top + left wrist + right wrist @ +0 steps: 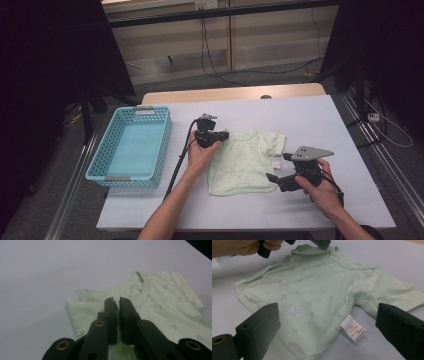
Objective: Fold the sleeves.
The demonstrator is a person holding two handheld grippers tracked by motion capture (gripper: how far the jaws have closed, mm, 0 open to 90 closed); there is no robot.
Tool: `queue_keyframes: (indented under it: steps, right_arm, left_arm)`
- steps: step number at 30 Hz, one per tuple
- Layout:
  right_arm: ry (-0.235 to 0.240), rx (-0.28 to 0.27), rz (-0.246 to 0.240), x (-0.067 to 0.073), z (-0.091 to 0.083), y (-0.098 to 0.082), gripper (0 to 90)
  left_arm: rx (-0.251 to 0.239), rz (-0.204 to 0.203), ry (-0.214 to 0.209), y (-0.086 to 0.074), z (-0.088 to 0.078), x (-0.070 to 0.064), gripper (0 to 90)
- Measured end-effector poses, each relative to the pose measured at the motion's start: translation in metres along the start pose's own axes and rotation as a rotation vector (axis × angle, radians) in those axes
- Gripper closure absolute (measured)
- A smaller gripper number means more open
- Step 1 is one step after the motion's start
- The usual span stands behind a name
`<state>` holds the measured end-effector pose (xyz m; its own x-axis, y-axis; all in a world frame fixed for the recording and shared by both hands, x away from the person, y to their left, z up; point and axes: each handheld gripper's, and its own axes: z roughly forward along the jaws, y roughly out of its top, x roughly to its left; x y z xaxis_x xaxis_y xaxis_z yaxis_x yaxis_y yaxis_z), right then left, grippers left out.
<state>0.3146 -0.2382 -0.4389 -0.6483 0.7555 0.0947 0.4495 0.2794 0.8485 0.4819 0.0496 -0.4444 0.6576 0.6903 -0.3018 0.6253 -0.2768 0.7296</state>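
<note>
High view: a pale green baby shirt lies flat on the white surface, right of a blue basket. The left gripper sits at the shirt's upper left corner; the right gripper waits at its lower right edge.

Left gripper view: the jaws stand nearly shut, pinching a fold of sleeve fabric beside the collar. Judged step: folding the sleeve inward. Keep the pinch shallow and carry the fold low across the shirt, so the body does not drag.

Right gripper view: the jaws stand wide apart, holding nothing, astride the hem near the size tag. It could pin the hem while the fold is laid.
</note>
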Motion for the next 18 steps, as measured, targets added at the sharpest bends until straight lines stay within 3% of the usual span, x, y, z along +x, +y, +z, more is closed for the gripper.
queue_keyframes:
  steps: [4,6,7,10,16,18]
  right_arm:
    - [0.001,-0.001,-0.001,0.000,0.000,0.000,4.9]
    - [0.000,0.000,0.000,0.000,0.000,0.000,4.9]
    - [0.000,0.000,-0.001,0.000,0.000,0.000,4.9]
    - [0.002,0.000,-0.001,0.001,0.000,0.000,4.9]
    - [0.000,0.002,0.001,0.000,0.001,0.000,4.9]
    - [0.000,0.003,0.000,0.000,0.001,0.000,4.9]
  left_arm:
    - [0.004,0.013,-0.015,0.002,-0.005,-0.003,78.5]
    - [-0.001,0.018,-0.024,0.003,-0.010,-0.002,69.6]
    - [-0.005,0.015,-0.027,0.003,-0.013,-0.002,69.6]
    - [-0.001,0.046,-0.019,0.003,-0.022,-0.001,65.7]
    - [0.027,0.110,-0.026,-0.009,-0.035,-0.001,70.3]
    - [0.039,0.144,-0.022,-0.011,-0.041,-0.003,68.2]
